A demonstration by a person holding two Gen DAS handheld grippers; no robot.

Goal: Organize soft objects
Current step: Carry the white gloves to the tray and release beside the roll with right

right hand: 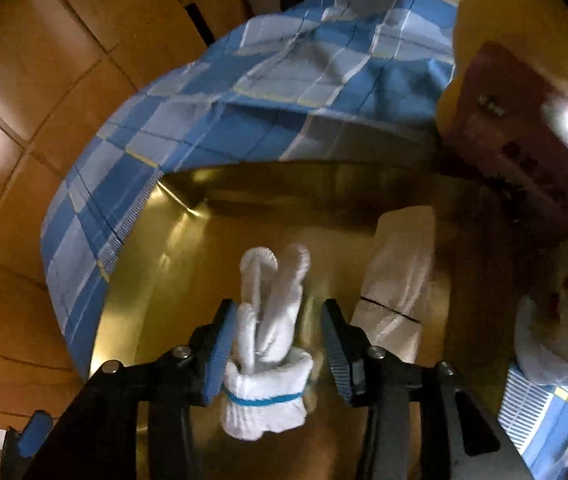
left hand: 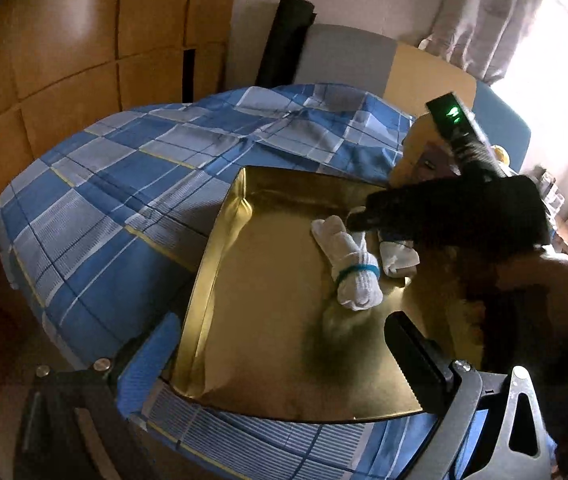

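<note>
Blue-checked bedding (left hand: 124, 184) all around, and a gold tray (left hand: 252, 320) sits on it with the rolled white sock bundle (right hand: 268, 344) lying inside.

Your right gripper (right hand: 276, 344) straddles that bundle: the left pad touches it, the right pad stands clear, so the jaws are released rather than clamping. It looks light and squashy, so it should give under the pads; take it by the thick end at the blue band (right hand: 260, 400), where it's densest. A second white roll (right hand: 399, 284) lies just beside it. Your left gripper (left hand: 276, 360) hangs spread wide over the tray's near edge, holding nothing.
</note>
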